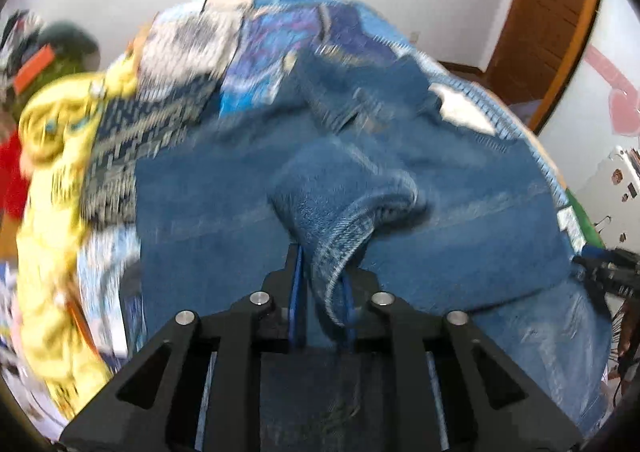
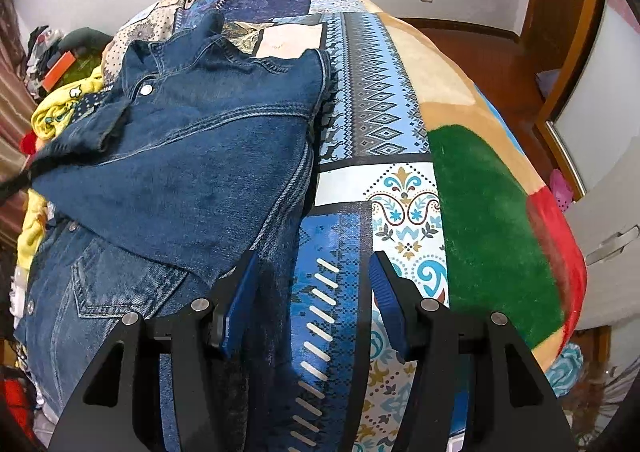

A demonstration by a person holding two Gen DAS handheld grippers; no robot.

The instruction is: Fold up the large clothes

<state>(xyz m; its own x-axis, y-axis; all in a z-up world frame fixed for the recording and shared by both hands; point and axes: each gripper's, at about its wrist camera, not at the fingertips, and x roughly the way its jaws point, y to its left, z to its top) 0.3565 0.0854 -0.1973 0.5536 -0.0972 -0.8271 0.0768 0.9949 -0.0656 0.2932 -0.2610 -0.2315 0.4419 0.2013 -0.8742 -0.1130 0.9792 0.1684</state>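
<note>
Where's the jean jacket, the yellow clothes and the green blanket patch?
jean jacket [image 2: 192, 156], right wrist view, middle of its back panel
yellow clothes [image 2: 60, 108], right wrist view, bunched fabric
green blanket patch [image 2: 488, 220], right wrist view, its middle

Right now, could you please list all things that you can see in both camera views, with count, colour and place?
denim jacket: one, dark blue, spread on the bed's left part; a hem fold is pinched in the left tool.
patchwork blanket: one, blue, white and beige pattern, covers the bed under the jacket.
fleece blanket: one, green, beige and red, on the bed's right edge.
yellow garment: one, yellow with print, bunched left of the jacket.
wooden door: one, brown, at the right wall.
left tool: one, black with blue pads, shut on the jacket's hem.
right tool: one, black with blue pads, open above the jacket's right edge.
</note>
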